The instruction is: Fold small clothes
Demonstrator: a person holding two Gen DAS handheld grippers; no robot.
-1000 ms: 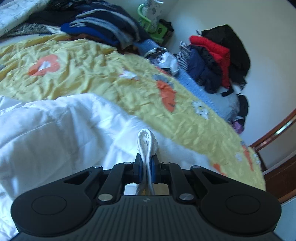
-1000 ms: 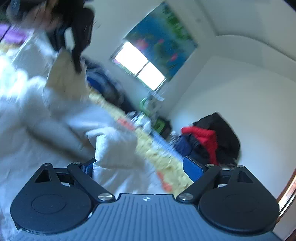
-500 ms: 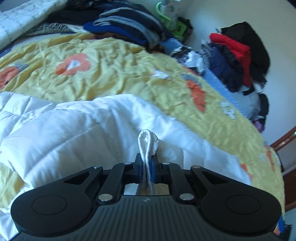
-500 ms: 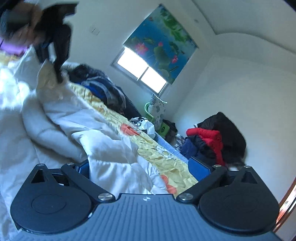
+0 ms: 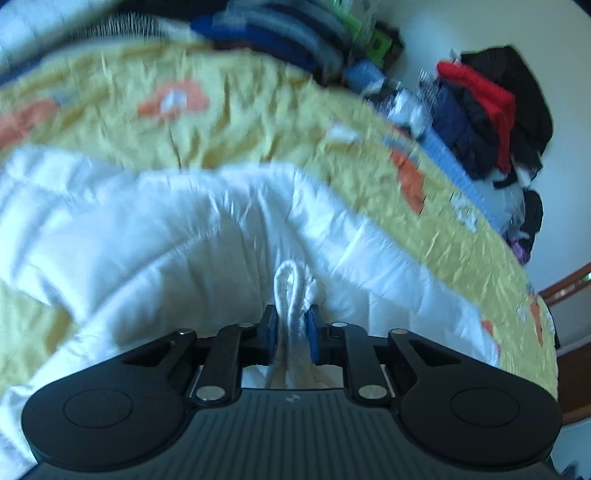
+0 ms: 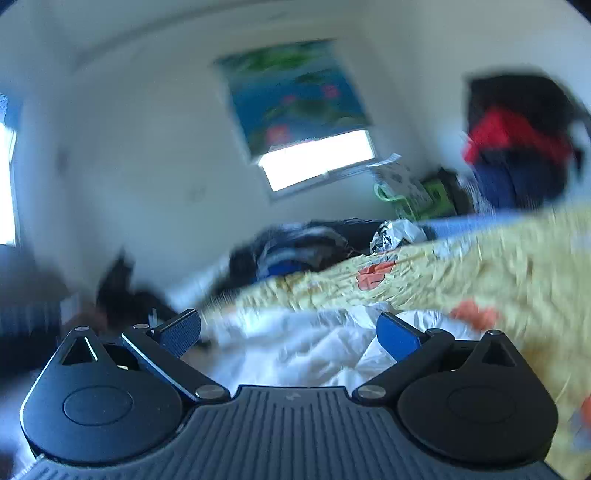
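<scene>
Between the blue pads (image 5: 272, 330) of the left tool (image 5: 291, 330) runs a bunched white fold of cloth (image 5: 290, 295), its looped edge poking up past the fingertips. The jaws have just been opening a little, and a slim gap now shows beside the fold, so the pinch looks to be slackening; whether the pads still press on the fabric I cannot tell for sure. Gathering the edge into a narrow loop like this is likely what lets so small a tool carry a doubled hem without it sliding out.

That fold belongs to the white garment (image 5: 184, 229), which lies spread and rumpled on the bed, over a yellow cover (image 5: 258, 122) with orange flowers. The tool tilts downward toward it, which suits laying the edge onto the fabric rather than lifting it away.

At the far side of the bed sits a dark pile (image 5: 280, 33) of other clothes, and more hang against the wall (image 5: 491, 110), well apart from the work.

The right tool (image 6: 290, 332) is spread wide with nothing between its fingers; the white garment (image 6: 295, 347) lies below and beyond them, untouched. It points roughly level across the bed toward the window (image 6: 317, 158), and the view is heavily blurred. My guess is that it is free for the next corner.
</scene>
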